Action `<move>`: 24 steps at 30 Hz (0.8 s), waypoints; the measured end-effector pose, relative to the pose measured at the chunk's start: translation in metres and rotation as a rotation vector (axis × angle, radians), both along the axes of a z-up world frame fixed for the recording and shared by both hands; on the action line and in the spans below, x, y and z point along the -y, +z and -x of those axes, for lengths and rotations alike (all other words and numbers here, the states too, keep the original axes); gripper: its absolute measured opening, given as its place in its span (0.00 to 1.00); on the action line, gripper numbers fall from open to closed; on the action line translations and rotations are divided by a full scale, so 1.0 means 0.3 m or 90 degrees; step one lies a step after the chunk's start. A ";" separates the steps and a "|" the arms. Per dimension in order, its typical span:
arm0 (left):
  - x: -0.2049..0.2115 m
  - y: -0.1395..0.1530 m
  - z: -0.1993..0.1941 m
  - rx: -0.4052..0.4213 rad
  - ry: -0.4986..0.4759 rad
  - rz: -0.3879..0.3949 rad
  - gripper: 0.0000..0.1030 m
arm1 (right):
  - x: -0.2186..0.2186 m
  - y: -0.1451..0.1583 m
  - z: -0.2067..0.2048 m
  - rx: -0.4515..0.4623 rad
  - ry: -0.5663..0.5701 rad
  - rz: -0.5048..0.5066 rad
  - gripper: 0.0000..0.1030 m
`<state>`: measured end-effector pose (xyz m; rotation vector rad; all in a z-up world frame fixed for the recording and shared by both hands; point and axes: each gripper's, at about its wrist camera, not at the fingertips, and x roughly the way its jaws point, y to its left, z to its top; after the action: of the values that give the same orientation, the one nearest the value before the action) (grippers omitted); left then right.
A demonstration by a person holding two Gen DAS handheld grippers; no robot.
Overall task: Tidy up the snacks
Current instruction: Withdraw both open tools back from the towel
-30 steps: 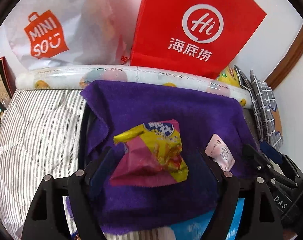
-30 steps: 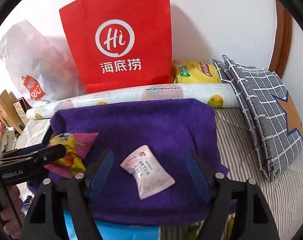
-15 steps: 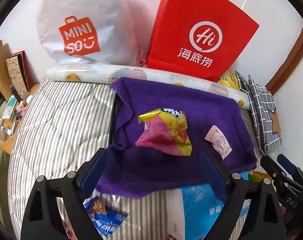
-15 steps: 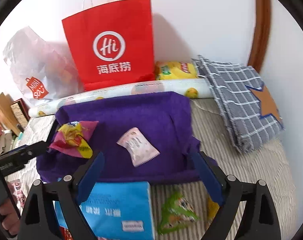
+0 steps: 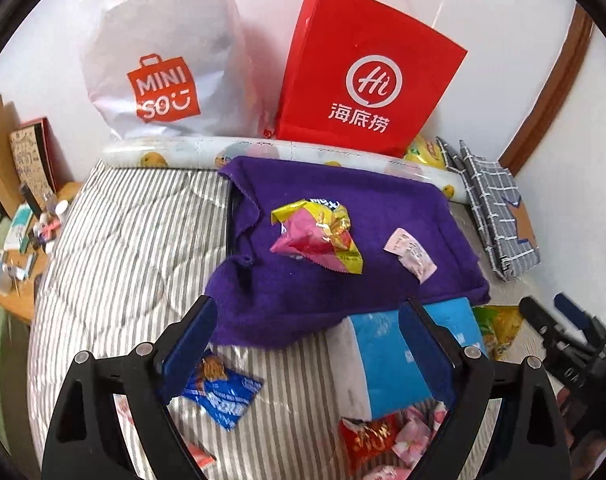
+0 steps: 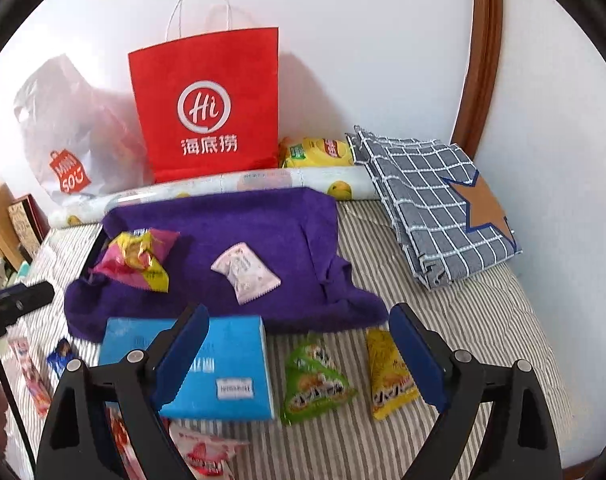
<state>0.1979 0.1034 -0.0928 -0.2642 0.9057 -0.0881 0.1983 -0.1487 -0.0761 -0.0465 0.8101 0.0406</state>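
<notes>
A purple towel (image 5: pixel 383 204) (image 6: pixel 271 224) lies on the striped bed. On it rest a yellow-pink snack bag (image 5: pixel 319 240) (image 6: pixel 137 258) and a small pale pink packet (image 5: pixel 413 254) (image 6: pixel 245 266). My left gripper (image 5: pixel 309 340) is open and empty, nearer than the towel. My right gripper (image 6: pixel 299 348) is open and empty, above a green snack (image 6: pixel 313 384) and a yellow snack (image 6: pixel 389 374). A blue box (image 5: pixel 391 364) (image 6: pixel 223 364) lies in front of the towel. A blue packet (image 5: pixel 223 394) lies by the left gripper's left finger.
A red paper bag (image 5: pixel 363 76) (image 6: pixel 207 108) and a white Miniso bag (image 5: pixel 163 60) stand at the wall behind a rolled sheet (image 6: pixel 223 186). Folded checked cloth (image 6: pixel 431 204) lies at right. Red and pink packets (image 5: pixel 387 436) lie near. A cluttered desk (image 5: pixel 15 248) stands left.
Both grippers have pulled back and up from the towel, leaving the two snacks lying on it. More of the bed and the loose snacks in front have come into view.
</notes>
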 end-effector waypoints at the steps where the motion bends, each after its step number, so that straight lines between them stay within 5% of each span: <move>1: -0.006 -0.001 0.009 -0.001 0.003 0.009 0.89 | -0.002 -0.004 0.009 -0.001 0.002 0.004 0.89; 4: -0.015 -0.010 0.034 -0.013 0.008 0.027 0.89 | -0.004 -0.015 0.043 0.011 0.006 0.017 0.89; 12: -0.011 -0.005 0.118 0.005 0.023 -0.025 0.88 | 0.042 -0.030 0.114 0.031 0.007 -0.020 0.89; 24: 0.037 0.027 0.214 0.000 0.044 -0.005 0.87 | 0.145 -0.041 0.201 0.021 0.019 -0.050 0.89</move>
<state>0.1336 0.0923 -0.0847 -0.2880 0.8968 -0.0211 0.1379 -0.1923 -0.0885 0.0148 0.7746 0.0990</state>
